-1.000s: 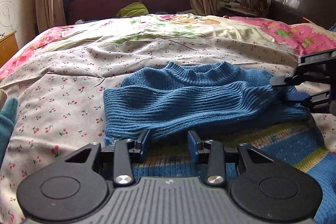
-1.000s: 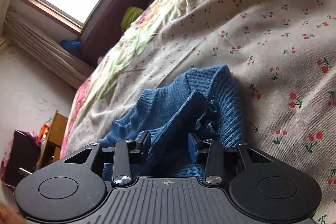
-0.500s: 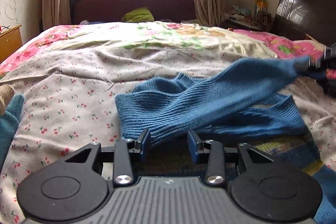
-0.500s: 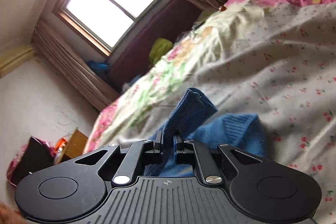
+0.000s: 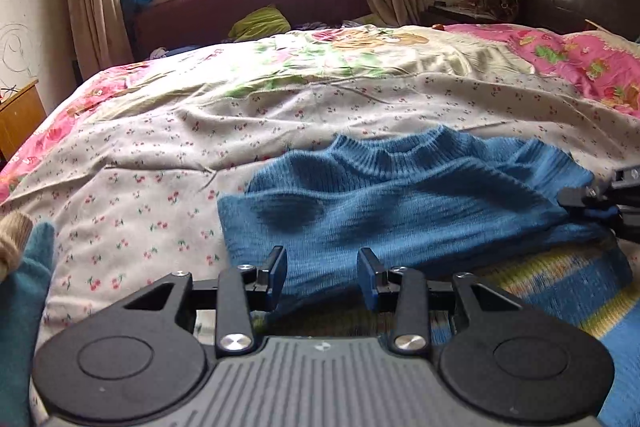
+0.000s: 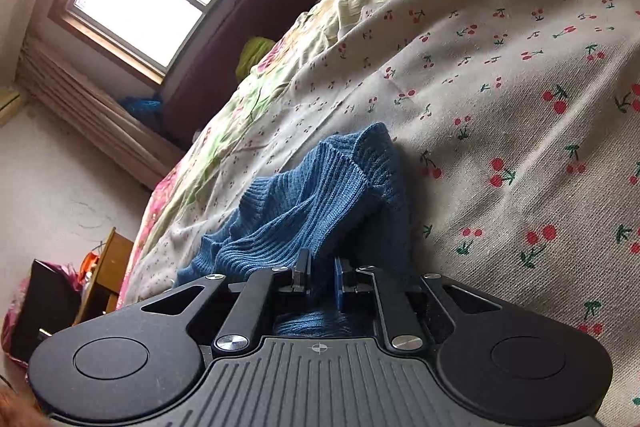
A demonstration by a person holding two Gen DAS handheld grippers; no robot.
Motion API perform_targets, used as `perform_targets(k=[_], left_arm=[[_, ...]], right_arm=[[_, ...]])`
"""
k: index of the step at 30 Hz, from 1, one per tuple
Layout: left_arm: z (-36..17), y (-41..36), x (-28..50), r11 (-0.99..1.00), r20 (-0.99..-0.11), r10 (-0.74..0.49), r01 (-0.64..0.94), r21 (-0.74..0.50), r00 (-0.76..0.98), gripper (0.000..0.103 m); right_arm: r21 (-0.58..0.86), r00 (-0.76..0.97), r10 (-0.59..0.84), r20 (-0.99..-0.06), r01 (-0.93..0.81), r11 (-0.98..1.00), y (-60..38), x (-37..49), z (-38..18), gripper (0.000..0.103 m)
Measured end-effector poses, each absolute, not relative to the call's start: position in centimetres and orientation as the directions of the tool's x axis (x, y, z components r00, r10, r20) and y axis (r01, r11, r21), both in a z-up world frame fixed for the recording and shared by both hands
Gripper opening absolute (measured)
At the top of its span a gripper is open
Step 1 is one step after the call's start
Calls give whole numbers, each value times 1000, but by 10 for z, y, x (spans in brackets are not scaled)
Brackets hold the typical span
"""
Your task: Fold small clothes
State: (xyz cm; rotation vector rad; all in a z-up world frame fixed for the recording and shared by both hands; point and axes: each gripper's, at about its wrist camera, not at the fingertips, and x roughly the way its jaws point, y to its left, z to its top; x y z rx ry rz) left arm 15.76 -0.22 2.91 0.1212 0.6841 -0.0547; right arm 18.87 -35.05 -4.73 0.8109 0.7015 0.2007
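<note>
The blue sweater (image 5: 400, 211) lies on the bed (image 5: 160, 187) near its near edge, collar toward the far side, spread across the cherry-print sheet (image 6: 500, 87) and partly over a striped knit (image 5: 560, 291) beneath it. The left gripper (image 5: 322, 275) hovers low just in front of the sweater's near hem, fingers spread wide with nothing between them. The right gripper (image 6: 320, 277) sits at the sweater's right side (seen at the right edge of the left wrist view), tilted steeply so the bed slants across its view; its blue pads (image 6: 339, 283) stand narrowly apart with knit fabric bunched between them, though whether they pinch it firmly cannot be told. Half a second ago the right gripper held the sleeve raised across the body; now the sleeve lies down over the chest, and the fingers have parted slightly.
</note>
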Motion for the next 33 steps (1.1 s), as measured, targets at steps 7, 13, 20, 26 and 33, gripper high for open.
perform_targets(k=[7,13,20,26,33], left_arm=[[-7,21,199,991,-688,123,-47,128,715,65],[1,25,186,986,-678,161,-93,136,717,70],[0,19,192,982,-680,184,-110,151,710,70],[3,18,185,981,-678,190,-107,163,710,70],[14,23,153,983,-685,177,-99,153,707,70]], right_arm=[[751,739,474,-478,63,657,-355,195,-51,16],[755,734,481,-480,65,653,-358,196,-52,17],[762,758,441,-481,113,637,-376,192,-53,15],[780,771,435,-465,123,614,-386,189,-55,18],[761,760,454,-464,80,644,-375,192,-56,25]])
